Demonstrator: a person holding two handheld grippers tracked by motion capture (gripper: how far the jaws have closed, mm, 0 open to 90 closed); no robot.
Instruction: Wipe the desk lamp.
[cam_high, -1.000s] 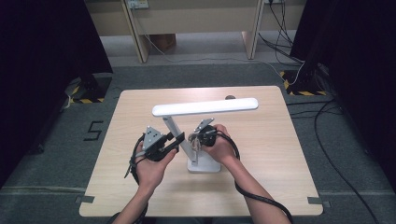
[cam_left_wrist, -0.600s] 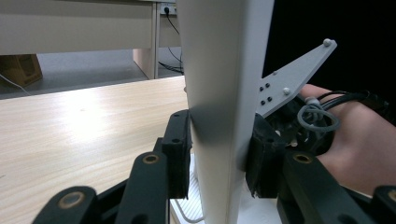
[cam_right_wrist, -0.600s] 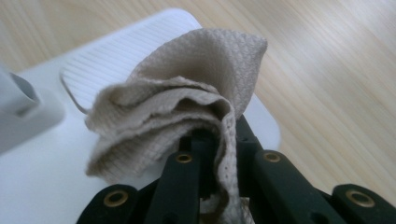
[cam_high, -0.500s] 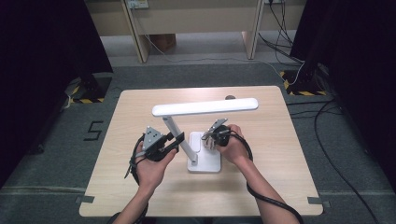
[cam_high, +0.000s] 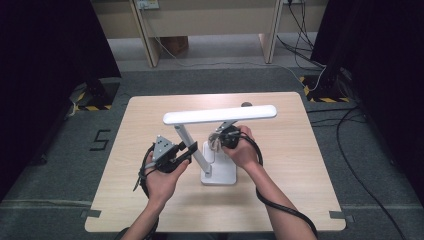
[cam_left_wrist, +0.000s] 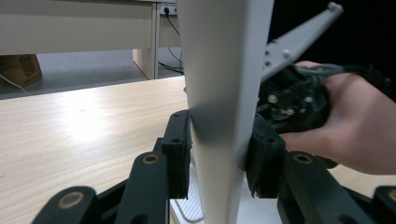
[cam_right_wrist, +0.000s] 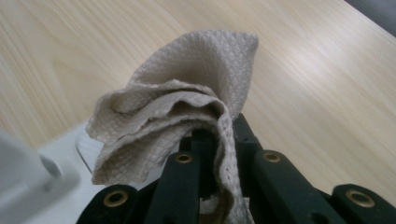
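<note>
A white desk lamp stands mid-table, with a flat square base (cam_high: 223, 174), a slanted arm (cam_high: 192, 146) and a long bar head (cam_high: 220, 115). My left gripper (cam_high: 191, 149) is shut on the lamp arm (cam_left_wrist: 226, 112), its black jaws pressed to both sides low on the arm. My right gripper (cam_high: 219, 142) is shut on a crumpled beige cloth (cam_right_wrist: 182, 109), held just above the lamp base (cam_right_wrist: 60, 186) to the right of the arm. The cloth (cam_high: 215, 144) hangs over the base.
The lamp stands on a light wooden table (cam_high: 300, 150). A small dark round object (cam_high: 246, 105) lies behind the lamp head. Black cables trail from both grippers across the table. Desk legs and floor cables lie beyond the far edge.
My right gripper with the cloth has shifted a little right, then back toward the lamp base. The left gripper has kept its hold on the lamp arm.
</note>
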